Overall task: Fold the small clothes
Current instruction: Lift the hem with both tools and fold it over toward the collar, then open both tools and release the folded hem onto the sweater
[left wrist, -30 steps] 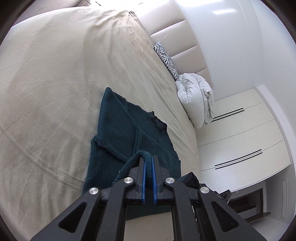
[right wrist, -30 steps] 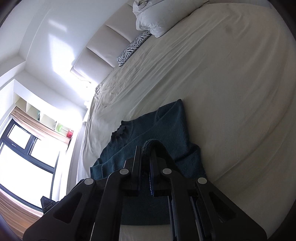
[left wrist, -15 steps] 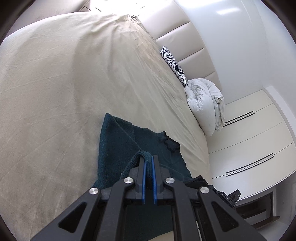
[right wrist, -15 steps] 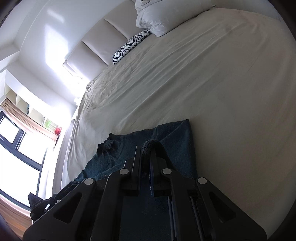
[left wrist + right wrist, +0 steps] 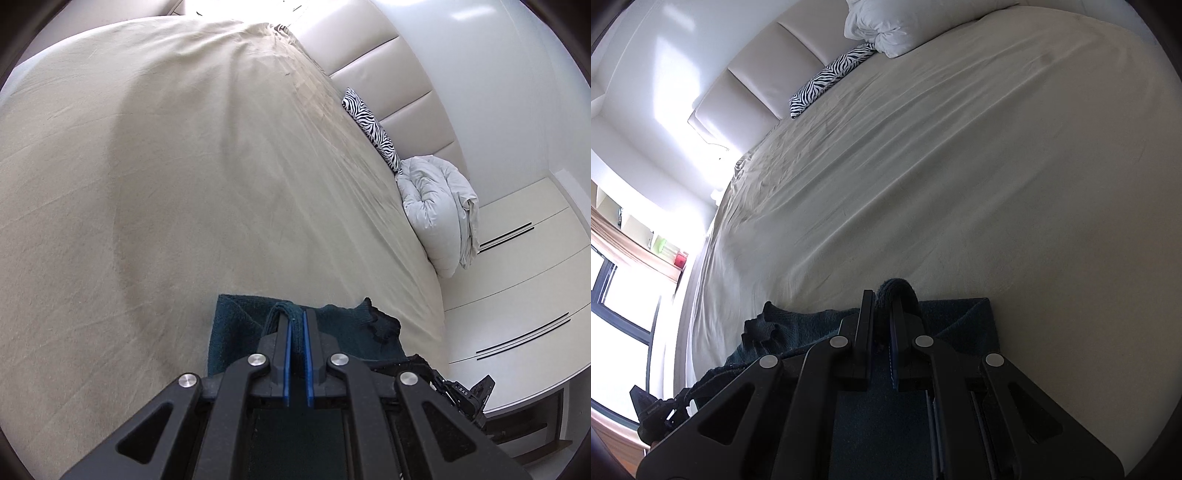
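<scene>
A small dark teal knit garment (image 5: 236,325) lies on the beige bedsheet (image 5: 147,184); it also shows in the right wrist view (image 5: 960,317). My left gripper (image 5: 295,314) is shut on a fold of the garment's edge. My right gripper (image 5: 884,299) is shut on another fold of the same garment. Most of the garment is hidden under the two grippers. Its dark neck opening (image 5: 384,326) shows to the right of the left gripper, and in the right wrist view (image 5: 757,328) to the left.
A zebra-print pillow (image 5: 373,129) and a bunched white duvet (image 5: 439,206) lie by the padded headboard (image 5: 388,66). White wardrobe doors (image 5: 517,295) stand past the bed. A window (image 5: 613,314) and a shelf are on the other side.
Both grippers have carried the held edge forward over the garment. Less teal cloth shows ahead of the fingers, and more bare sheet fills both views.
</scene>
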